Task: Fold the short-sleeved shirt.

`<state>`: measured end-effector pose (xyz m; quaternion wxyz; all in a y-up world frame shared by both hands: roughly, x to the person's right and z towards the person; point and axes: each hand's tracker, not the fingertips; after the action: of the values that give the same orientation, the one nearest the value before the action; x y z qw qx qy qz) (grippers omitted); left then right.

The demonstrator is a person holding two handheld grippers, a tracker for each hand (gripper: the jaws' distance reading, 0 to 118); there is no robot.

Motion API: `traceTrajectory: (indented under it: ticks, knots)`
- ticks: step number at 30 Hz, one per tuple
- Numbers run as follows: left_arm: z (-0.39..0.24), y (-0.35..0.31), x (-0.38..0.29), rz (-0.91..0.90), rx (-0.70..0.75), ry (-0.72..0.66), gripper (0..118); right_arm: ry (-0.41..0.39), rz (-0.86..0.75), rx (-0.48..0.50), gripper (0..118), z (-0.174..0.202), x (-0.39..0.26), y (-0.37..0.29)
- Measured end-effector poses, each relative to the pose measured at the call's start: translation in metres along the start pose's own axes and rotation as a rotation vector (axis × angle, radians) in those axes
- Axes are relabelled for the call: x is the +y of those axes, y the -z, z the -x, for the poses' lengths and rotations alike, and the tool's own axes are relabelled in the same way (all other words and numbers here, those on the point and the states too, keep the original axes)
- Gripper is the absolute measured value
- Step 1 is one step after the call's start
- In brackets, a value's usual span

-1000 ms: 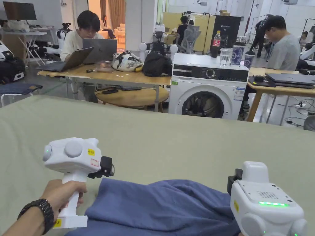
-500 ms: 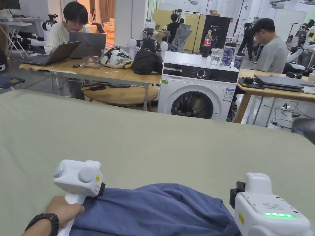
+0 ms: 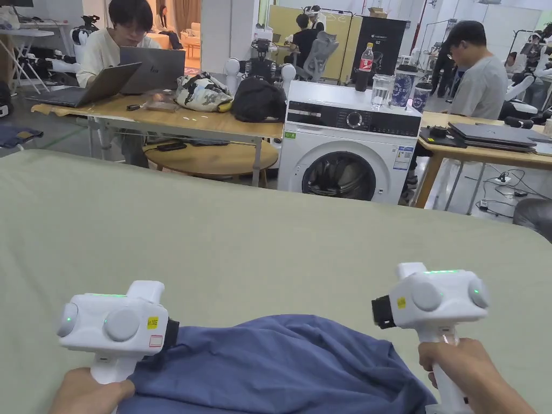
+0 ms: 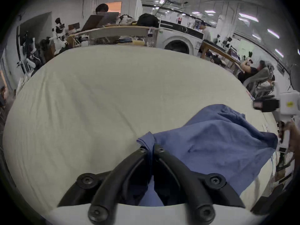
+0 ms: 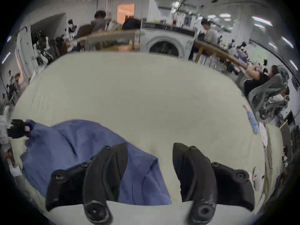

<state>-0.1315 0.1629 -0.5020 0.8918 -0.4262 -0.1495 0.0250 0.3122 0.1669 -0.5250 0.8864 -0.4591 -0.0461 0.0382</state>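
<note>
We find the blue short-sleeved shirt [image 3: 280, 366] lying rumpled at the near edge of the pale green table [image 3: 259, 237], bunched rather than spread. A second ago the right gripper [image 3: 377, 312] sat low beside the shirt's right end, its back toward us; now it has lifted and turned so its nose points left at the cloth. In the right gripper view its jaws stand wide apart with nothing between them, the shirt [image 5: 90, 155] lying under the left jaw. So the right side looks to have no grip on the fabric at this moment.

The left gripper [image 4: 150, 150] has dropped from above the cloth to the shirt's left edge. In the left gripper view its jaws are closed together on a pinched fold of the shirt [image 4: 211, 140], the fabric rising between the tips.

We judge the fold has not truly begun: the shirt needs spreading flat first. The right gripper probably has to take the opposite edge next, though its view is smeared and we cannot tell which hem or sleeve lies nearest.
</note>
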Motion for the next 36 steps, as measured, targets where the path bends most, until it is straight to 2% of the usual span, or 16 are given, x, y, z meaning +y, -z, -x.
traceTrajectory:
  ticks: [4, 6, 9, 10, 12, 16, 20, 24, 27, 29, 31, 36]
  knots:
    - [0.002, -0.007, -0.006, 0.002, -0.004, 0.000, 0, -0.039, 0.135, 0.005, 59, 0.014, -0.008, 0.049]
    - [0.001, -0.009, -0.008, 0.008, 0.002, 0.003, 0, -0.052, 0.172, 0.039, 56, 0.018, -0.014, 0.063]
    - [0.000, -0.010, -0.007, 0.011, 0.005, 0.008, 0, -0.044, 0.109, 0.014, 38, 0.022, -0.019, 0.055]
    - [0.000, -0.010, -0.006, 0.010, 0.009, 0.011, 0, -0.049, 0.111, 0.036, 38, 0.023, -0.019, 0.055]
    - [0.000, -0.010, -0.004, 0.004, 0.009, 0.011, 0, -0.091, 0.085, 0.026, 4, 0.031, -0.021, 0.049]
    - [0.000, -0.020, 0.003, -0.033, 0.018, 0.013, 0, -0.073, 0.013, 0.009, 2, 0.023, -0.020, 0.038]
    - [0.007, -0.043, 0.023, -0.092, 0.023, 0.005, 0, -0.049, -0.156, -0.083, 2, -0.003, -0.009, -0.013]
    - [0.016, -0.074, 0.047, -0.166, 0.048, -0.005, 0, 0.019, -0.260, -0.153, 1, -0.036, 0.003, -0.072]
    - [0.021, -0.104, 0.067, -0.224, 0.060, -0.018, 0, 0.041, -0.341, -0.227, 1, -0.058, 0.006, -0.113]
    - [0.022, -0.124, 0.082, -0.263, 0.074, -0.015, 0, 0.059, -0.383, -0.226, 1, -0.071, 0.008, -0.138]
    - [0.024, -0.142, 0.096, -0.302, 0.104, -0.022, 0, 0.063, -0.428, -0.265, 1, -0.078, 0.007, -0.159]
    - [0.030, -0.182, 0.135, -0.363, 0.119, -0.025, 0, 0.109, -0.473, -0.292, 1, -0.085, 0.007, -0.210]
